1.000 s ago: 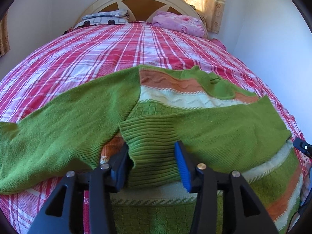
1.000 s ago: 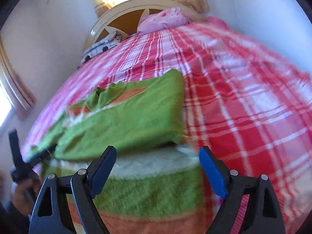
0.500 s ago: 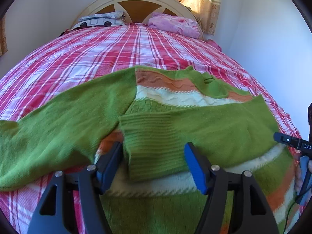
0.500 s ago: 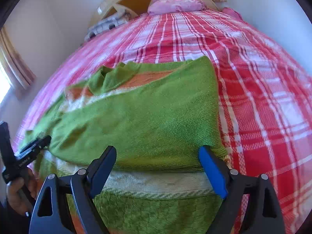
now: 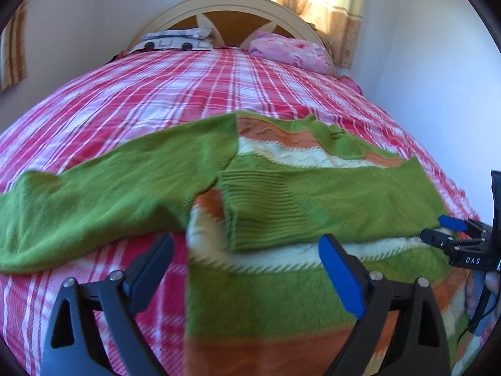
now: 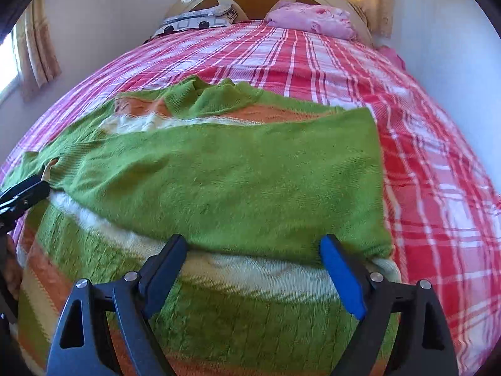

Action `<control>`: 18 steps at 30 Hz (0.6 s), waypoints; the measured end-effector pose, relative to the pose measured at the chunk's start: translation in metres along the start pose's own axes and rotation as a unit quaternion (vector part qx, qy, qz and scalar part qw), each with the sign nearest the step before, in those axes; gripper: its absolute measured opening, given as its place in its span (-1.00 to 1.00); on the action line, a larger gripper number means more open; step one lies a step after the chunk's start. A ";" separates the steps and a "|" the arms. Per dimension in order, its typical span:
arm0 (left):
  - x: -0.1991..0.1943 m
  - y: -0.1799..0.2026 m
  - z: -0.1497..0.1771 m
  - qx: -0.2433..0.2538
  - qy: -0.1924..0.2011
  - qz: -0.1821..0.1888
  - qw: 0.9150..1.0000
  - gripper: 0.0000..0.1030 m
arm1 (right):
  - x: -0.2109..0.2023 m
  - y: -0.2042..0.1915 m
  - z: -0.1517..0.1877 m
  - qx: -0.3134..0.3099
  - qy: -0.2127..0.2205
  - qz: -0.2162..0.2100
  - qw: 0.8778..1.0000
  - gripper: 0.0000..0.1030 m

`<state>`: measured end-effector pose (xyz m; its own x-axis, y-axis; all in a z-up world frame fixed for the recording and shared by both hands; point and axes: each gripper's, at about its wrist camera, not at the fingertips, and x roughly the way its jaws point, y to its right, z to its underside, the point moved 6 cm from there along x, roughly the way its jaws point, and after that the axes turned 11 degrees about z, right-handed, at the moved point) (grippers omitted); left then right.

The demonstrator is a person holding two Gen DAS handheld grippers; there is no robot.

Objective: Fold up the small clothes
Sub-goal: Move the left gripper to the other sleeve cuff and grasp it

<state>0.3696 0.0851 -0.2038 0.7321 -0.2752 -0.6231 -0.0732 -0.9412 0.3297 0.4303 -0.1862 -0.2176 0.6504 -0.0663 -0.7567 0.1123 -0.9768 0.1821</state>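
A green sweater with orange and cream stripes lies flat on the bed. Its right sleeve is folded across the chest; the left sleeve lies stretched out to the left. My left gripper is open and empty, just above the sweater's left edge, below the folded cuff. My right gripper is open and empty above the sweater body, near the folded sleeve's shoulder end. The right gripper also shows in the left wrist view at the sweater's right edge.
The bed has a red and white plaid cover with open cover beyond the sweater. A patterned pillow and a pink pillow lie by the headboard. A white wall runs along the right side.
Both grippers have drawn back from the sweater. The left gripper opened wider, off the folded sleeve's cuff, and shifted left. The folded sleeve stays lying across the chest.
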 end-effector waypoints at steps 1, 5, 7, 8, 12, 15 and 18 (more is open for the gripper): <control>-0.003 -0.002 0.000 -0.005 0.004 0.005 1.000 0.87 | -0.005 -0.001 -0.004 0.005 0.007 -0.003 1.000 0.70; -0.019 -0.014 0.005 -0.025 0.018 0.001 1.000 0.87 | -0.025 -0.033 -0.027 -0.026 0.046 -0.024 0.998 0.70; -0.024 -0.020 0.006 -0.030 0.020 -0.007 0.999 0.87 | -0.026 -0.053 -0.035 -0.041 0.053 -0.033 0.997 0.70; -0.030 -0.024 0.007 -0.031 0.022 -0.012 0.999 0.87 | -0.025 -0.066 -0.037 -0.050 0.054 -0.039 0.997 0.70; -0.050 -0.042 0.009 -0.031 0.028 -0.032 0.999 0.87 | -0.001 -0.107 -0.027 -0.080 0.014 -0.090 0.993 0.70; -0.074 -0.071 0.011 -0.037 0.035 -0.056 0.997 0.87 | -0.001 -0.120 -0.013 -0.107 0.029 -0.069 0.991 0.71; -0.097 -0.110 0.014 -0.049 0.035 -0.091 0.994 0.87 | -0.004 -0.117 -0.011 -0.101 0.028 -0.077 0.992 0.73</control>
<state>0.2976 0.2123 -0.1892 0.7725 -0.0841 -0.6294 0.1285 -0.9500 0.2845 0.4232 -0.0697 -0.2288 0.6533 0.0981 -0.7507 0.3580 -0.9138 0.1921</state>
